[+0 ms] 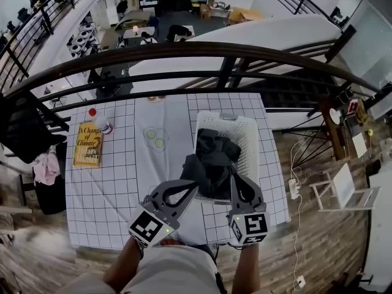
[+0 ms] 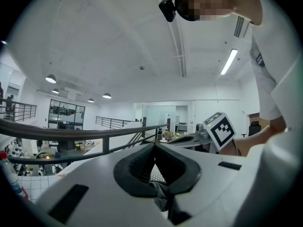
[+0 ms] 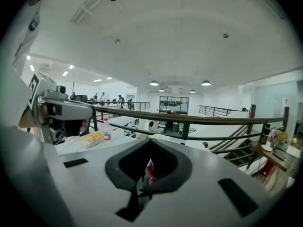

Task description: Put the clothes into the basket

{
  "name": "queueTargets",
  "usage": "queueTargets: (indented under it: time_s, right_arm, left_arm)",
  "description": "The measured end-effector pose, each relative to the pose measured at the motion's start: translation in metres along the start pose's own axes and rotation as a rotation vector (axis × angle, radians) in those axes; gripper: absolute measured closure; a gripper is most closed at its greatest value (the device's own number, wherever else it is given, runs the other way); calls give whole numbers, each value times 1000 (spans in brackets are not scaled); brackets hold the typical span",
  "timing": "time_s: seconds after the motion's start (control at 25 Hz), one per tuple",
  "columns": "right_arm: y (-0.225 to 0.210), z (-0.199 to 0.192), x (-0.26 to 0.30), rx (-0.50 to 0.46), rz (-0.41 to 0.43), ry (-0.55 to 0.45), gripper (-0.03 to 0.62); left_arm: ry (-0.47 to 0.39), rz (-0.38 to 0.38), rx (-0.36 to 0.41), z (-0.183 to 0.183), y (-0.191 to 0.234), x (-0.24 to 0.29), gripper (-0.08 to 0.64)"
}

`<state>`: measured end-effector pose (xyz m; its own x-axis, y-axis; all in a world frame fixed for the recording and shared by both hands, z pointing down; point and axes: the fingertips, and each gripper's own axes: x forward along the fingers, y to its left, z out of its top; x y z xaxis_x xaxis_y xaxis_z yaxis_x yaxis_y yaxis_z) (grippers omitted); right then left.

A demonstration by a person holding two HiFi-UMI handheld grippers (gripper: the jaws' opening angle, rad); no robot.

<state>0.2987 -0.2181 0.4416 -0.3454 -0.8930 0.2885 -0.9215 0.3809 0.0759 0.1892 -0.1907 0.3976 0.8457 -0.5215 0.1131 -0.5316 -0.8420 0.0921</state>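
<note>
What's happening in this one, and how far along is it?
A person holds a gripper in each hand at a table with a checked cloth. The left gripper and the right gripper are both shut on dark clothing, each pinching a bit of fabric. The clothing bunches over the near rim of the white basket, part inside and part hanging out toward the person. A yellow book and a bottle sit off to the left.
</note>
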Motion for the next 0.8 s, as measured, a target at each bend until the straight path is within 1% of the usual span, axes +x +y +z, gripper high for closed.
queueTargets:
  time_s: [0.12, 0.28, 0.36, 0.6, 0.8]
  right_arm:
    - [12, 17, -24, 39, -13, -69, 575]
    - [15, 40, -58, 75, -92, -168, 575]
    - [13, 45, -71, 91, -121, -195, 575]
    - [25, 39, -89, 111, -143, -196, 575]
    - [36, 36, -93, 85, -146, -180, 576]
  left_arm:
    - [-25, -9, 0, 8, -5, -10, 555]
    - [-55, -8, -9, 21, -9, -24, 555]
    - [-65, -3, -14, 26, -9, -29, 555]
    - [-97, 5, -37, 21, -6, -41, 555]
    - [-100, -9, -49, 20, -12, -43, 555]
